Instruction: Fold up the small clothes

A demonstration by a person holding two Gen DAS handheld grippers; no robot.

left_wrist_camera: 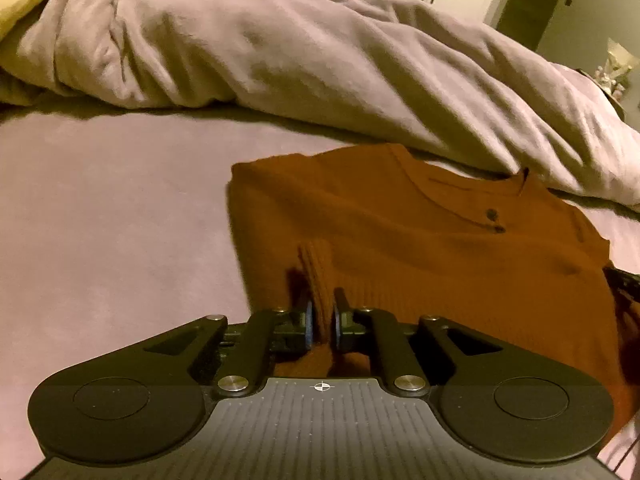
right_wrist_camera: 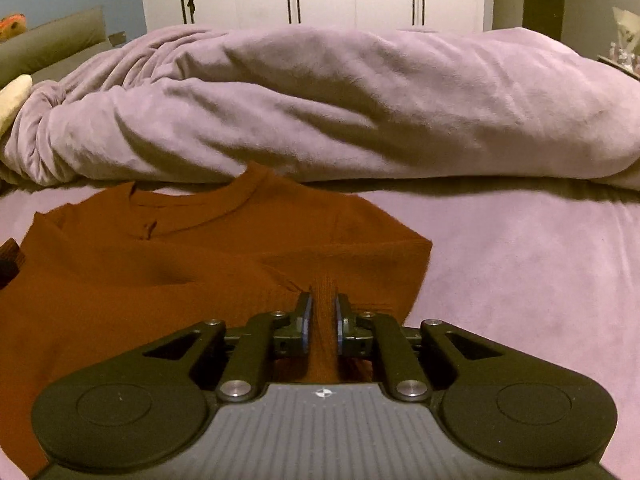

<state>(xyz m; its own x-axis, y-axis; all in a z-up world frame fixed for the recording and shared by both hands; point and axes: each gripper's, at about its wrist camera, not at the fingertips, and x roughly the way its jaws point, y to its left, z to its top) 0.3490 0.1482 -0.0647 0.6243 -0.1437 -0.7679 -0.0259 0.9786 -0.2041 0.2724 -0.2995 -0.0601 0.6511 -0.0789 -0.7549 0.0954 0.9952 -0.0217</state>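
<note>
Now my left gripper (left_wrist_camera: 321,312) and right gripper (right_wrist_camera: 323,312) each pinch a ribbed fold of the rust-orange knit sweater (left_wrist_camera: 400,232), lying flat on the lilac bed (left_wrist_camera: 100,208).

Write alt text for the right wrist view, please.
The right claw is shut on a ribbed fold of a rust-orange sweater lying on a lilac bed sheet. A bunched lilac blanket lies behind it.
</note>
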